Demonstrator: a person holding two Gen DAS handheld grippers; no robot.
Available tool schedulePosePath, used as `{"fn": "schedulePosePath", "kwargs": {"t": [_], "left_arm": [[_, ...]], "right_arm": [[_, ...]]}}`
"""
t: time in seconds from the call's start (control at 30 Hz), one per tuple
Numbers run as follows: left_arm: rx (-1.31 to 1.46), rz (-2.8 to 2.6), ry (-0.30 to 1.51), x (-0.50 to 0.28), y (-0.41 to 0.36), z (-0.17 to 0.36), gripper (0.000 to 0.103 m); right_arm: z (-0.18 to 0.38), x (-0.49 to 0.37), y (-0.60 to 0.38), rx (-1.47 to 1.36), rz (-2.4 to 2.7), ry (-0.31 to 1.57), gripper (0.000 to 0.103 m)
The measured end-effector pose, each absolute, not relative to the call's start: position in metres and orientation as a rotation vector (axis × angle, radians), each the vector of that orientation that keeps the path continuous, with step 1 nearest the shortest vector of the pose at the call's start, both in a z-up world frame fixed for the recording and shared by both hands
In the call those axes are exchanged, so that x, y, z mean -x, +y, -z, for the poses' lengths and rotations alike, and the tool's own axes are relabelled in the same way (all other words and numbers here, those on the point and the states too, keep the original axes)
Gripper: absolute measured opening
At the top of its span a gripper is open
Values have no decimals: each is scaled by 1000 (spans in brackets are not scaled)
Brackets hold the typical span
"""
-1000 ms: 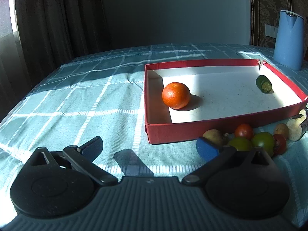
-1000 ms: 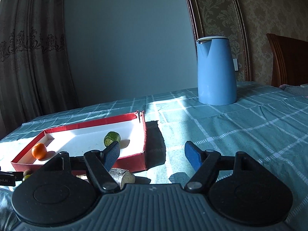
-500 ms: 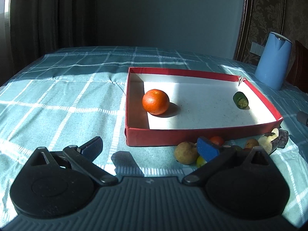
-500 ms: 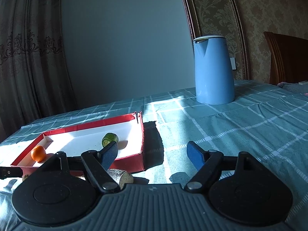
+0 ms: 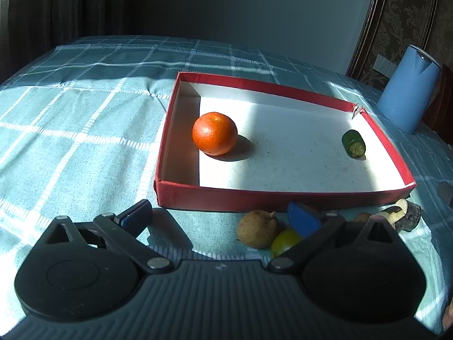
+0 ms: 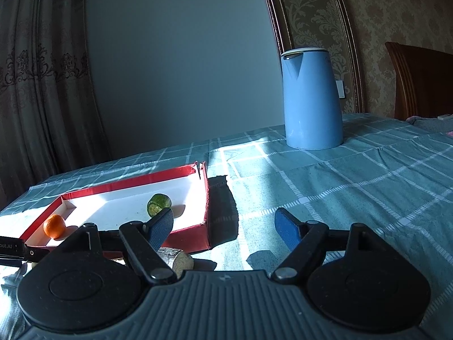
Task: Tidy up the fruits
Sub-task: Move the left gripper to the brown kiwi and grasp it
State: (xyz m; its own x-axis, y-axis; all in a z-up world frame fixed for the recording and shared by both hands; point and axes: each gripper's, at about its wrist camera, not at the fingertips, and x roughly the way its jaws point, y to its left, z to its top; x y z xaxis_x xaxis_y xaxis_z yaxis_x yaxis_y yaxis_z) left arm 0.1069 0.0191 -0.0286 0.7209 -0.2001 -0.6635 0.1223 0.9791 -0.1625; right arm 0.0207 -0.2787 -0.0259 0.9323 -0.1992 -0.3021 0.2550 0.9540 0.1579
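A red box (image 5: 215, 198) with a white floor holds an orange (image 5: 214, 137) at its left and a green cut fruit (image 5: 353, 143) at its right. In front of the box lie a brown pear-like fruit (image 5: 257, 232), a yellow-green fruit (image 5: 284, 240) and a cut brown piece (image 5: 405, 216). My left gripper (image 5: 220, 218) is open and empty, above the cloth just before the box, its right finger over the loose fruits. My right gripper (image 6: 225, 226) is open and empty, right of the box (image 6: 208, 212); the orange (image 6: 54, 226), green fruit (image 6: 159, 204) and cut piece (image 6: 181, 260) show there.
A blue kettle (image 6: 311, 102) stands on the teal checked tablecloth (image 6: 354, 187) behind and right of the box; it also shows in the left wrist view (image 5: 407, 90). Curtains hang at the left, and a wooden chair (image 6: 421, 82) is at the far right.
The left gripper has swung left and risen, so the box and loose fruits sit more central and lower in view. The right gripper has barely moved.
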Motion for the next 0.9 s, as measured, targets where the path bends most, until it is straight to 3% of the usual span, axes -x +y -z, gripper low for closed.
{"fn": "schedulePosePath", "kwargs": {"t": [0.27,0.6,0.8,0.87,0.9], "left_arm": [[183,193,766,-104,51,24,96],[87,174,831,-122,15,22,95],[110,206,813,-106,38,18,73],[96,198,813,-106,46,18,60],[94,197,809,-107,47,18,60]], "right_arm": [[26,-21,-278,-194,237,291,79],[26,-21,-279,-198,242,294,79],[26,-19,-277,-194,225,282,79],[26,-20,-277,-190,201,304,79],[26,-21,-277,-188,190,314,79]]}}
